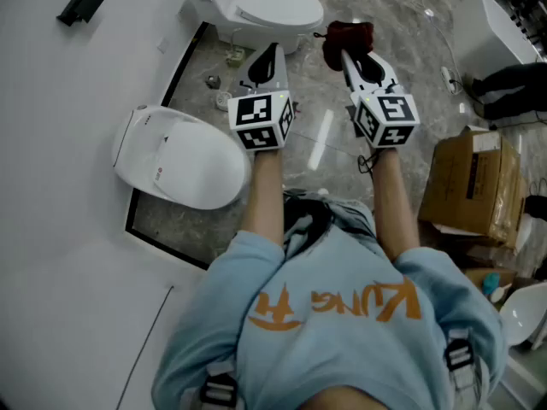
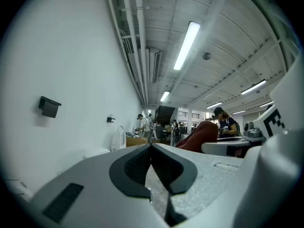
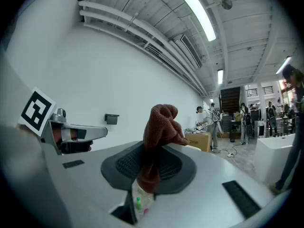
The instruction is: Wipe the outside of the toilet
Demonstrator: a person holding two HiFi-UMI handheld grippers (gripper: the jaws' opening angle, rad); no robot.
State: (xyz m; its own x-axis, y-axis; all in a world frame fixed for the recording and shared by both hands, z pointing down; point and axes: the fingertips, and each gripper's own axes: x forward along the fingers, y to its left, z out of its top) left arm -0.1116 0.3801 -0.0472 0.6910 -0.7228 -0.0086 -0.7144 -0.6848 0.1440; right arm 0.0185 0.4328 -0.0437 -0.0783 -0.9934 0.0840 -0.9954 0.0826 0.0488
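The person's forearms reach out from a light blue shirt, one gripper in each hand, both held up above the marble floor. The left gripper has its jaws pressed together at the tips with nothing between them. Level with it and just to its right, the right gripper is pinching a dark red cloth, which bunches up above the pads and hangs a little way down between them. In the right gripper view the left gripper's body and marker cube show off to the left. Below and to the left of the left gripper stands the nearer toilet, white with its lid down, set against the white wall. The cloth touches neither this toilet nor the other. A few small items lie on the floor beneath the left gripper's tips, too small to make out. To the right of the right gripper and lower down sits a cardboard box. Just beyond the left gripper's tips is the farther toilet, also white with its lid shut. Far to the left on the wall is a small black fixture.
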